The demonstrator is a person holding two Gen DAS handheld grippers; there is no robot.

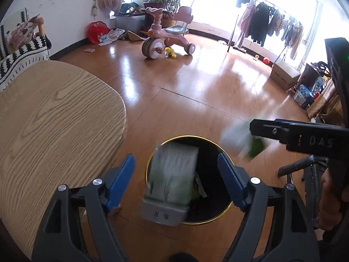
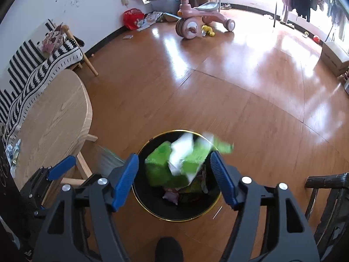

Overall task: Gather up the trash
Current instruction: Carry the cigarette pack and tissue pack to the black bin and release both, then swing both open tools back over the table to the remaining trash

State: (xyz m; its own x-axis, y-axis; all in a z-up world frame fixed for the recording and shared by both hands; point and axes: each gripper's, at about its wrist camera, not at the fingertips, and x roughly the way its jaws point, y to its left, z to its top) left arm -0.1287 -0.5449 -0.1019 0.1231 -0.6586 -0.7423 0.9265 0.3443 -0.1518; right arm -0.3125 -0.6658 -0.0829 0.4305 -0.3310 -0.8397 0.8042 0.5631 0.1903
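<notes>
A black trash bin with a gold rim stands on the wooden floor beside the table. My left gripper is open above it; a blurred pale green-and-white package is in mid-air between its fingers, over the bin mouth. My right gripper is open above the bin; a blurred green-and-white wrapper falls free between its fingers. The right gripper also shows in the left wrist view, with the blurred wrapper below it. Other trash lies inside the bin.
A round wooden table stands left of the bin, with small wrappers on its near edge. A dark chair is on the right. A pink tricycle, a red bag, boxes and a clothes rack stand farther off.
</notes>
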